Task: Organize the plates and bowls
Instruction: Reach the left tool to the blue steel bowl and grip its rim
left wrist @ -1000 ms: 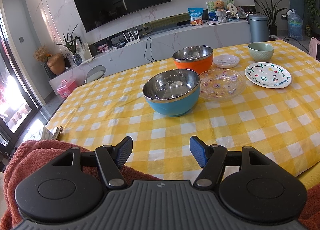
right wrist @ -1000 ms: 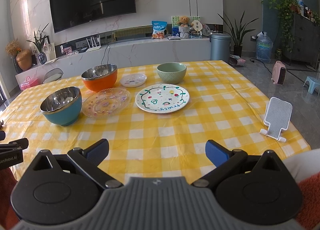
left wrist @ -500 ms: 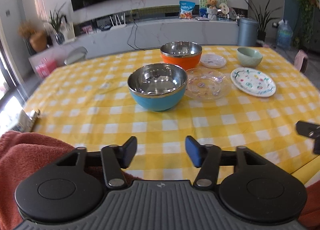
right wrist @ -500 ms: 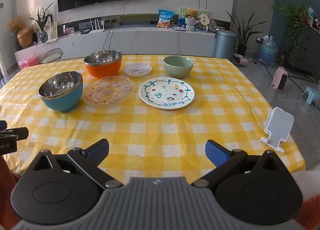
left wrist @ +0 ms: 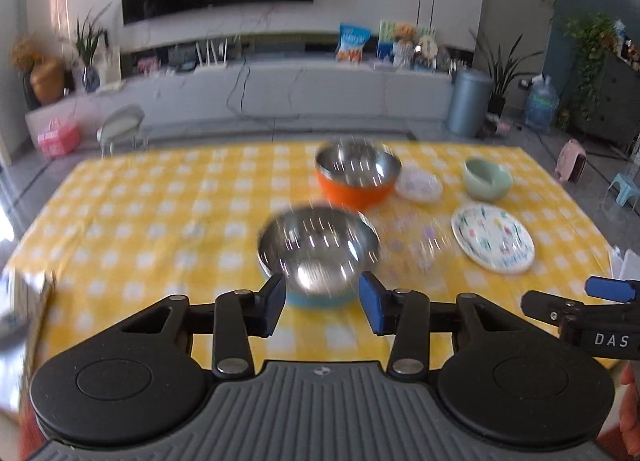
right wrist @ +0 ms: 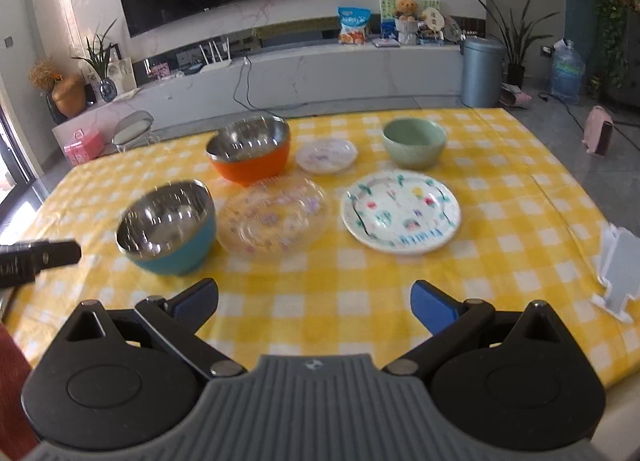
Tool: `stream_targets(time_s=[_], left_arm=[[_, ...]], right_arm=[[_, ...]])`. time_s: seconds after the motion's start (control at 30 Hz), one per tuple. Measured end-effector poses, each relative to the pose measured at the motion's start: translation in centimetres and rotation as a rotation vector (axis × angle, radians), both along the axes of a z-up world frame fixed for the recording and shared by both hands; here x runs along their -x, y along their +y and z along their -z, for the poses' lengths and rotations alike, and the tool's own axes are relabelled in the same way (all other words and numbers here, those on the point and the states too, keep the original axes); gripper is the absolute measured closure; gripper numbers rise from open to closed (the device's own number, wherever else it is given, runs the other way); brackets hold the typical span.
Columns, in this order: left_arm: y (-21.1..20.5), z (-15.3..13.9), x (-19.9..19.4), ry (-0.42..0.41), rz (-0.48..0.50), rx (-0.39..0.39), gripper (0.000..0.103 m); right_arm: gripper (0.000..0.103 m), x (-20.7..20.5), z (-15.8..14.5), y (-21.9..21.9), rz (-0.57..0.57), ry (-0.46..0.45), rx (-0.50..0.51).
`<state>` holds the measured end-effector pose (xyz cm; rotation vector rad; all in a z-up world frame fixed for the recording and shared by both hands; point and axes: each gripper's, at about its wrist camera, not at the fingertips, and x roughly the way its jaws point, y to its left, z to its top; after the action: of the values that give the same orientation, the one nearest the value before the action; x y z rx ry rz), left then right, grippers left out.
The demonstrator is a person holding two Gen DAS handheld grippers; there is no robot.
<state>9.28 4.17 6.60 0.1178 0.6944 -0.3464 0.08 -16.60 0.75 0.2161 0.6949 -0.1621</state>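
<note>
On the yellow checked table point(right wrist: 500, 221) stand a blue steel bowl point(right wrist: 166, 227), an orange steel bowl point(right wrist: 250, 153), a clear glass plate point(right wrist: 274, 219), a small clear saucer point(right wrist: 326, 155), a green bowl point(right wrist: 414, 141) and a painted white plate point(right wrist: 400, 211). My left gripper point(left wrist: 322, 303) is open and empty, above the near side of the blue bowl point(left wrist: 318, 253). My right gripper point(right wrist: 314, 301) is open wide and empty over the near table, in front of the plates. The left wrist view is blurred.
A white phone stand point(right wrist: 618, 269) stands at the table's right edge. A TV console point(right wrist: 320, 69), a grey bin point(right wrist: 482, 71) and plants stand beyond the table. Red cloth point(right wrist: 12, 373) lies at the near left.
Both grippers have moved forward over the table. The left one has risen and now looks down on the blue bowl. Its jaws have narrowed a little. The dishes have not moved.
</note>
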Motion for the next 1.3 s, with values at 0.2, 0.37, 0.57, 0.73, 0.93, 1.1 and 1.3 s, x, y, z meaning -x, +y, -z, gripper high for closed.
stream_targets(time_s=[0.2,0.37,0.57,0.73,0.93,1.1,1.3], left_arm=[[0.8,-0.7,-3.3,-0.052,0.048,-0.013,0.047],[2.8,-0.7,-6.2,-0.011,0.016,0.134,0.039],[3.3,0.6,-8.9,-0.011,-0.009,0.078,0.045],[3.5,1.8,-10.9,0.012,-0.001,0.070,0.045],[3.8,4.1,-13.0,0.127,0.007,0.113,0.047],[3.4,6.2,-13.6,0.227,0.046,0.086,0.063],[3.1,7.3,-13.9,0.289,0.061,0.071,0.074]], right_arm=[[0.003,-3.5,-1.2,1.2,0.011,-0.065,0.022],[0.003,-6.8,-1.3,2.5,-0.021,-0.081,0.039],[0.003,-10.2,-0.6,3.8,-0.059,-0.047,-0.003],[0.003,-12.5,0.6,4.2,-0.064,-0.052,-0.063],[0.011,-14.9,2.4,4.8,-0.058,-0.013,-0.127],[0.029,-15.6,3.8,5.2,-0.053,0.043,-0.140],[0.054,-15.9,5.6,5.5,-0.093,0.110,-0.190]])
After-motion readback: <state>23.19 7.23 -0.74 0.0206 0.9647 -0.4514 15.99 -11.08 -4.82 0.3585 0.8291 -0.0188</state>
